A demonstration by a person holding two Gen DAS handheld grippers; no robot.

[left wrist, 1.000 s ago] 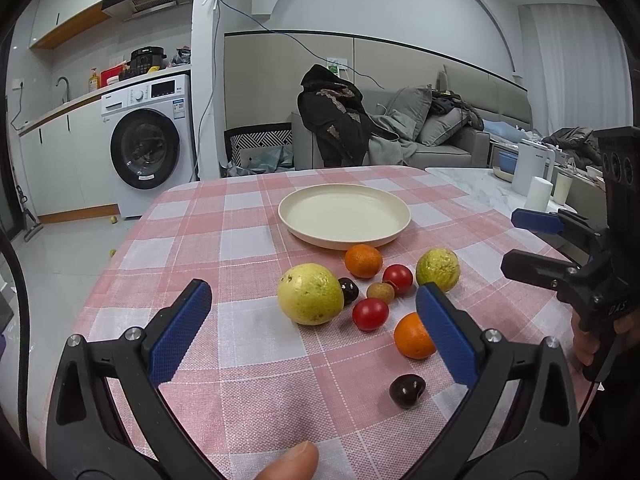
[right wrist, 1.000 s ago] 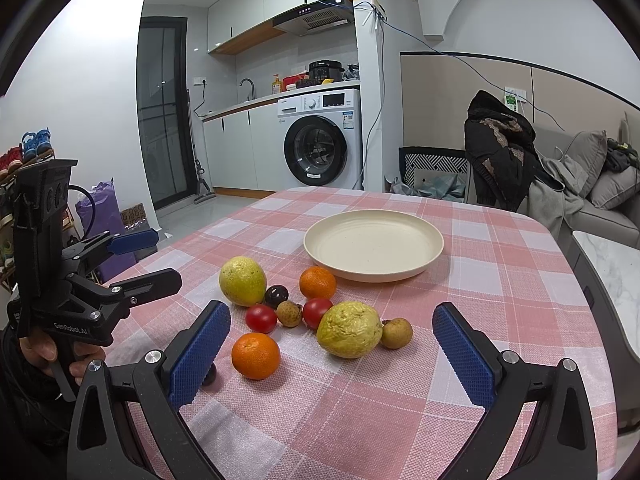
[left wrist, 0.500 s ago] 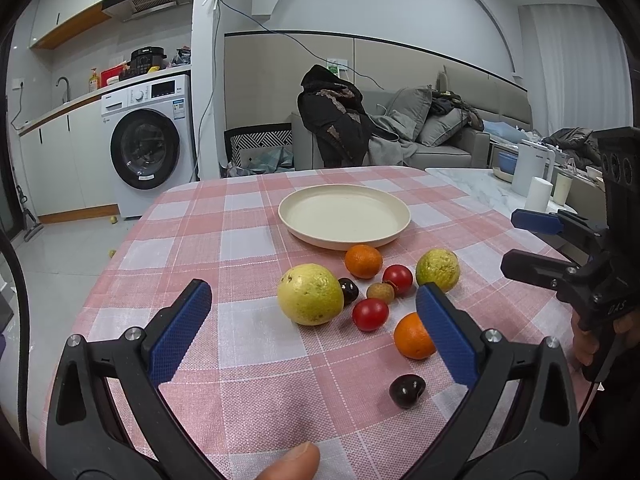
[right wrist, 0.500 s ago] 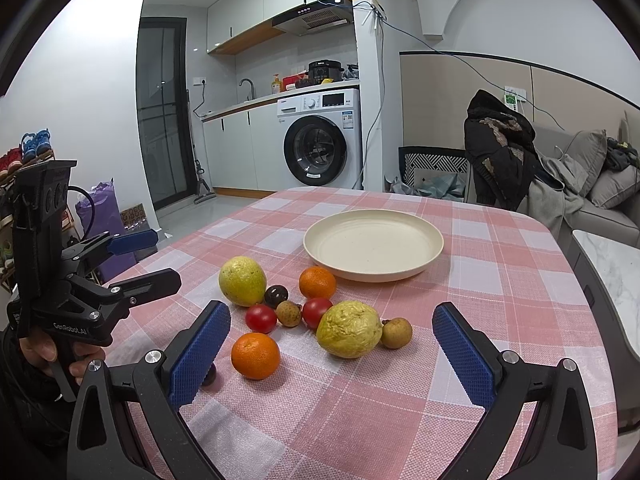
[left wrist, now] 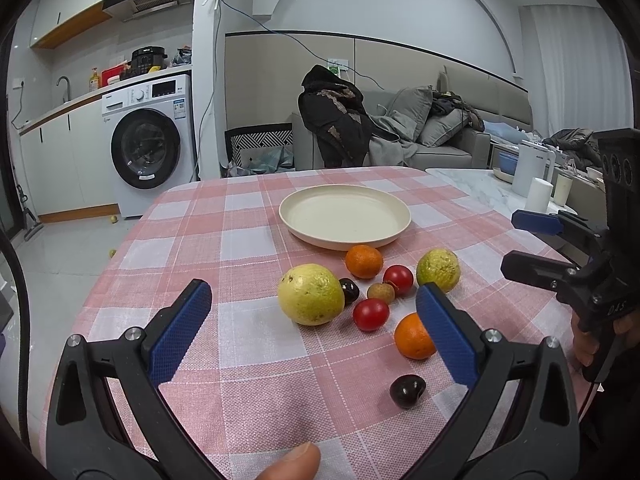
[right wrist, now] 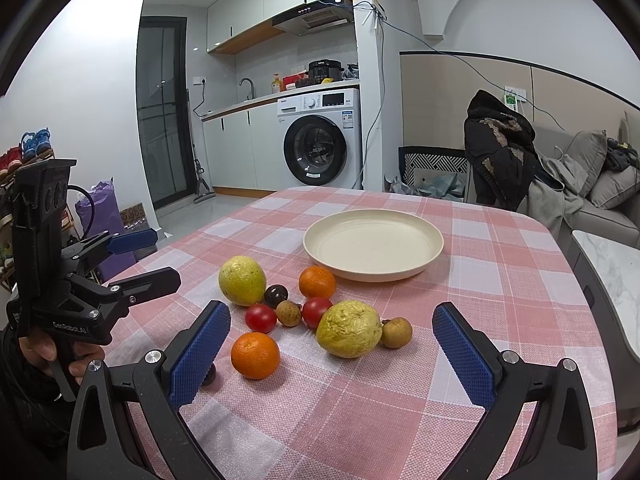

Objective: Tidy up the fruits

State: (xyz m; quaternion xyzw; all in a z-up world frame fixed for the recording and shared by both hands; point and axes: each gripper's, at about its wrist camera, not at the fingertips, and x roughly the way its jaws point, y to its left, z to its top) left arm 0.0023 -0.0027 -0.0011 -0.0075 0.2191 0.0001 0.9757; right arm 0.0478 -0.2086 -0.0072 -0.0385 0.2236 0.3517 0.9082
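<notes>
Pink-checked cloth (right wrist: 500,280): fruits (right wrist: 348,328) ahead of both tools, untouched; left tool (left wrist: 316,328), right tool (right wrist: 332,352) spread apart.

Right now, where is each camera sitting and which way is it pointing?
Left wrist: rides the left tool, low over the table's near left, facing the plate and sofa; shows its own open blue fingers, a thumb tip, and the right tool at the right edge.
Right wrist: rides the right tool, near right, facing the plate and washer; shows its own open fingers and the hand-held left tool at the left edge.
Shared: plate, fruit cluster, checked cloth, washer.
</notes>
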